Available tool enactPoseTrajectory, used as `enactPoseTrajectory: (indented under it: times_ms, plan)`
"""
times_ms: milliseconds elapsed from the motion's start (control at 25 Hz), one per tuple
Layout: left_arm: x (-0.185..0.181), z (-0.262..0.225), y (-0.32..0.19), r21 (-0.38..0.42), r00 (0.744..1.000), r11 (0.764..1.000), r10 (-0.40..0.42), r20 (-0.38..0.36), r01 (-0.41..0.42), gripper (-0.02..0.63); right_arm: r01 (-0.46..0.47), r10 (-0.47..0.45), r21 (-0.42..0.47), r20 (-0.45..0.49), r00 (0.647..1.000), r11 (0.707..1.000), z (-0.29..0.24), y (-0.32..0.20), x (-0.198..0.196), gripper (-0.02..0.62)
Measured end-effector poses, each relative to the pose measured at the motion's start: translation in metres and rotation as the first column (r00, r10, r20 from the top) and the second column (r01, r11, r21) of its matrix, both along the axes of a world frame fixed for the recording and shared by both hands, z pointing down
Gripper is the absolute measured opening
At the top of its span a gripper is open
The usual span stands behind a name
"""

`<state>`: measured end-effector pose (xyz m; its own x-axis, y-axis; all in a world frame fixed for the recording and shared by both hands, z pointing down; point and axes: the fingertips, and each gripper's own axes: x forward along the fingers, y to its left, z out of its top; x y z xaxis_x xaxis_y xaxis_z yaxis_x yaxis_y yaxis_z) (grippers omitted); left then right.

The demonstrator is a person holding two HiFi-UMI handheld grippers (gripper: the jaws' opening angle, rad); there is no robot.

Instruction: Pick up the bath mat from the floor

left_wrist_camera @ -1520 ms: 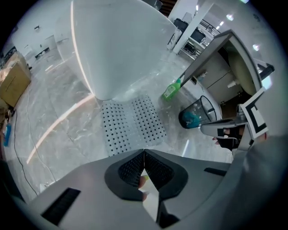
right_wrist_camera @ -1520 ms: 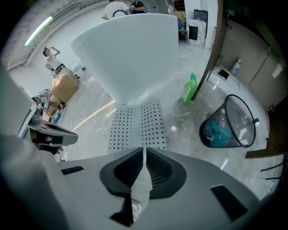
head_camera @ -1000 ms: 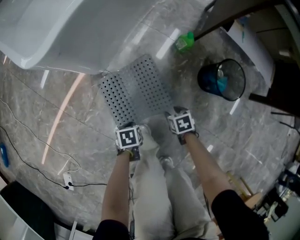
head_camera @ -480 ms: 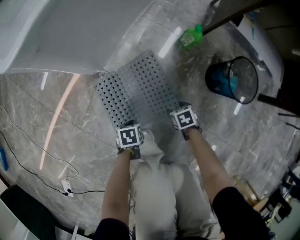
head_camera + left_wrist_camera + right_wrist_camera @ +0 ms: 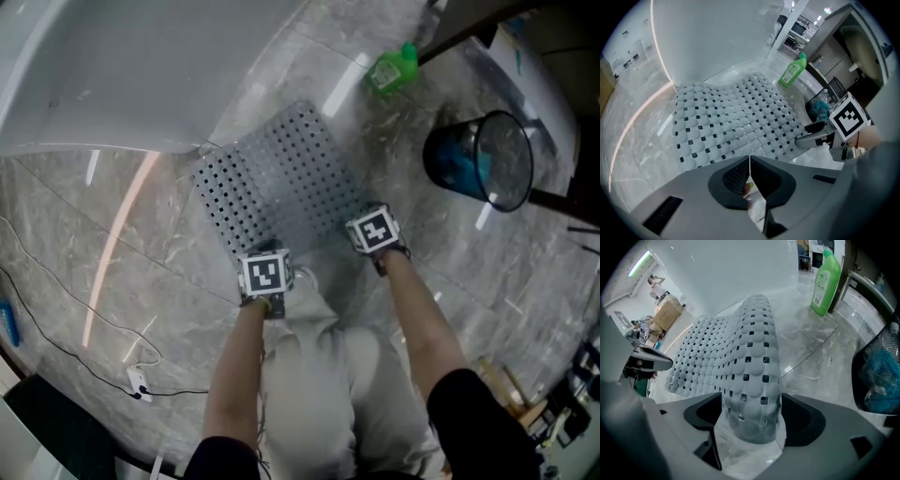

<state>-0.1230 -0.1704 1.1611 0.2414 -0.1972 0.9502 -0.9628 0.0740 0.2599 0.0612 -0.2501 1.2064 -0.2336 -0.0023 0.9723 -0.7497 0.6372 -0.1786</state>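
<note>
So the bath mat (image 5: 277, 178), the grey holey one, is flat on the marble floor (image 5: 159, 272) for most of its area, far end right up against the white tub (image 5: 141, 66). Not lifted yet. The near edge is the interesting bit: seen from the right gripper view, it's humped up into a curl.

That curl sits right between the jaws of the right gripper (image 5: 751, 420). They're spread wide and opening as we speak, with the hump filling pretty much the whole gap. It doesn't look like a squeeze to me.

The left gripper (image 5: 750, 176) is at the mat's near left corner, jaws drawn in to a thin slit. I can't see any mat caught in there; the mat lies just ahead of it.

My read is that this is the getting-a-hold step, nothing more. Next, the right jaws need to clamp down on that curl, and the left needs to open up and bite the edge too. After that, both lift together so the thing doesn't flop.

Container-wise, there's a black mesh bin (image 5: 433, 150) off to the right, well apart from the mat, with something blue (image 5: 457, 169) inside that I can't identify. A green bottle (image 5: 394, 68) stands on the floor past the mat's far corner. No clue how full it is.
</note>
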Motion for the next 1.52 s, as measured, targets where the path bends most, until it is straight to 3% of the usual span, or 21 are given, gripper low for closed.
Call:
enactPoseTrajectory:
  times_ms: [200, 320, 600, 880, 1080, 1520]
  plan:
    - [-0.003, 0.007, -0.002, 0.007, 1.000, 1.000, 0.006, 0.008, -0.006, 0.003, 0.002, -0.002, 0.011, -0.003, 1.000, 1.000, 0.008, 0.001, 0.000, 0.385]
    - [-0.001, 0.011, 0.007, -0.029, 1.000, 1.000, -0.004, 0.003, 0.004, 0.003, 0.014, -0.014, 0.019, -0.012, 1.000, 1.000, 0.003, 0.001, 0.001, 0.382]
    - [0.003, -0.012, 0.011, -0.031, 1.000, 1.000, -0.005, 0.005, 0.006, 0.003, 0.001, -0.001, 0.038, -0.005, 1.000, 0.999, -0.021, 0.007, -0.008, 0.204]
    - [-0.003, -0.059, 0.034, -0.058, 1.000, 0.998, -0.009, 0.014, 0.010, 0.003, -0.044, 0.044, -0.022, 0.022, 0.999, 0.999, -0.071, 0.029, -0.023, 0.098]
    - [-0.002, -0.094, 0.053, -0.090, 1.000, 0.996, -0.026, 0.013, 0.028, 0.003, -0.086, 0.090, -0.060, 0.074, 0.993, 0.995, -0.115, 0.043, -0.038, 0.083]
    - [0.003, -0.189, 0.059, -0.062, 1.000, 0.998, -0.020, 0.021, 0.022, 0.003, -0.104, 0.110, -0.077, 0.082, 0.990, 0.992, -0.216, 0.063, -0.055, 0.057]
